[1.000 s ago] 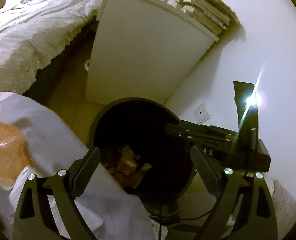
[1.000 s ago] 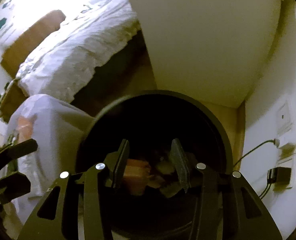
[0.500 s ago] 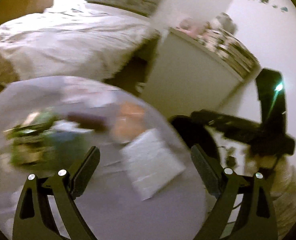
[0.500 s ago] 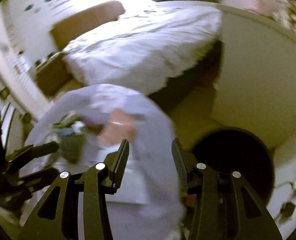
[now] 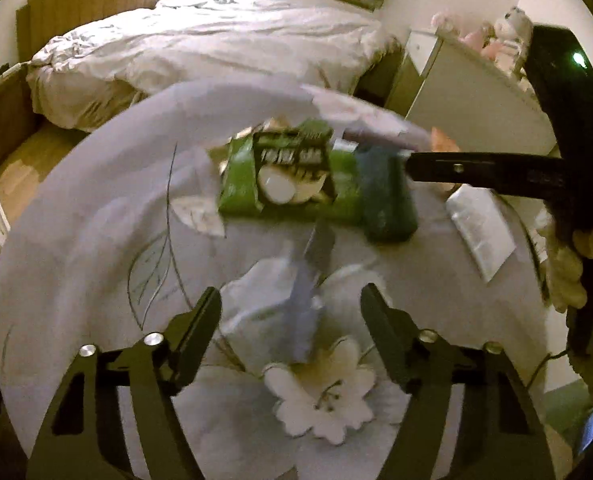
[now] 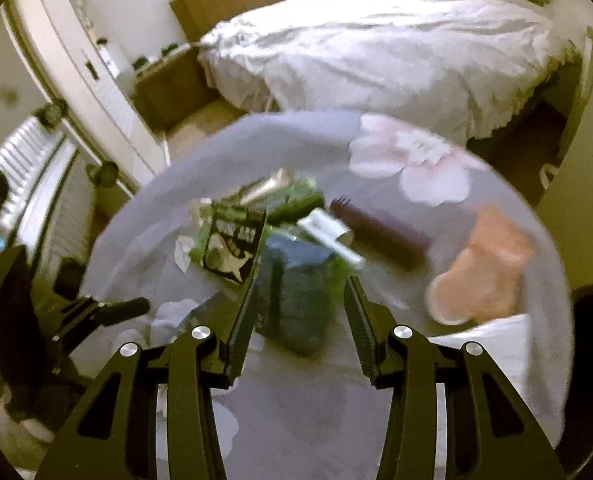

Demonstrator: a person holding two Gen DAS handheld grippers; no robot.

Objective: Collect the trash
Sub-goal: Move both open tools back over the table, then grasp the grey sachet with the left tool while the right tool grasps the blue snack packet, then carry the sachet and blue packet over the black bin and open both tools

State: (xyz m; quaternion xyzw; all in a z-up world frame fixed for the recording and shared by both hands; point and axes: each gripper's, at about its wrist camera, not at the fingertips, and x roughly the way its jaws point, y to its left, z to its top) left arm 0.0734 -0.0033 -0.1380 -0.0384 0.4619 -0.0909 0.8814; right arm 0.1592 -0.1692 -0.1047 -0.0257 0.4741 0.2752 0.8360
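Observation:
A round table [image 5: 76, 240] under a lilac flowered cloth carries the trash. On it lie a green and black snack packet [image 5: 288, 176] [image 6: 232, 240], a dark green packet [image 5: 384, 196] [image 6: 300, 280], a brown stick [image 6: 376, 228] and an orange wrapper [image 6: 484, 272]. My left gripper [image 5: 292, 304] [image 6: 112, 312] hangs over the near side, its jaws closing. A crumpled blue-grey wrapper [image 5: 308, 292] lies between them, with a gap to each pad. My right gripper [image 6: 302, 280] [image 5: 476, 168] reaches in from the right, half open. The dark green packet sits between its fingertips, with no visible squeeze.
A white flat pack [image 5: 480, 228] lies at the table's right edge. Behind the table is a bed [image 5: 216, 48] with white covers, and a white cabinet [image 5: 468, 96] with soft toys stands at the right. A dark bin rim [image 6: 592, 312] shows at the right edge.
Both grippers have swung from above the black bin to over the table's trash. The left jaws have narrowed around the blue-grey wrapper. The right jaws keep the same gap.

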